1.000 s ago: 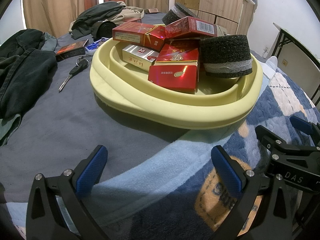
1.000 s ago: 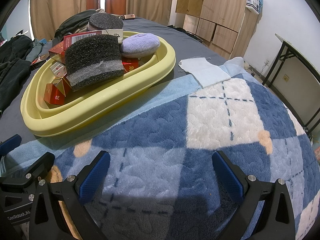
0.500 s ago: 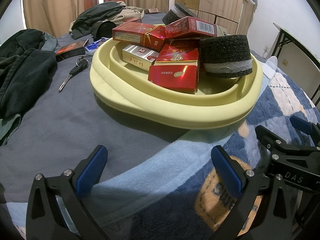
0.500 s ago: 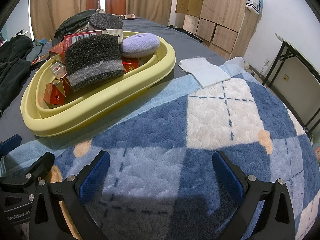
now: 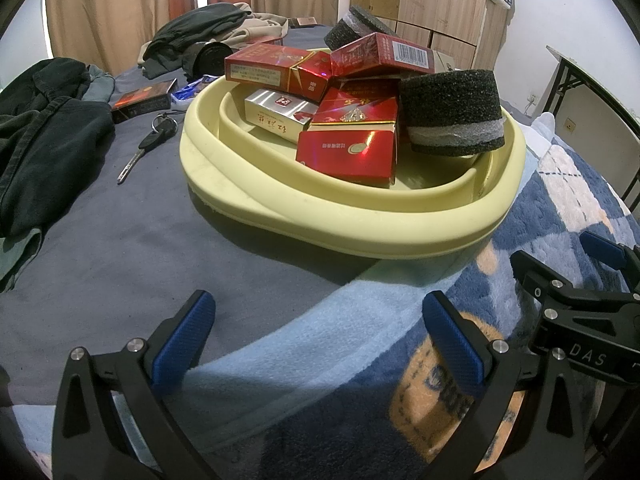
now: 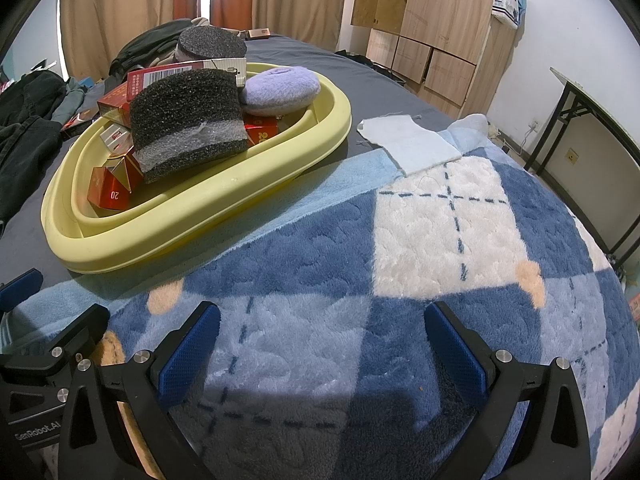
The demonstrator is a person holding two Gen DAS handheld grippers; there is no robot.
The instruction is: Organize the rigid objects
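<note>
A pale yellow basin (image 5: 360,232) (image 6: 200,216) sits on the bed. It holds several red cigarette boxes (image 5: 348,156), a silver box (image 5: 280,114), black foam discs (image 5: 452,114) (image 6: 188,120) and a lilac puff (image 6: 280,88). My left gripper (image 5: 320,340) is open and empty, low over the bed in front of the basin. My right gripper (image 6: 320,344) is open and empty over the blue checked blanket (image 6: 440,240), to the right of the basin.
On the grey sheet left of the basin lie a key (image 5: 146,146), a dark box (image 5: 140,98) and dark clothes (image 5: 44,140). A white cloth (image 6: 408,140) lies right of the basin. Wooden cupboards (image 6: 432,20) and a table (image 6: 592,120) stand beyond the bed.
</note>
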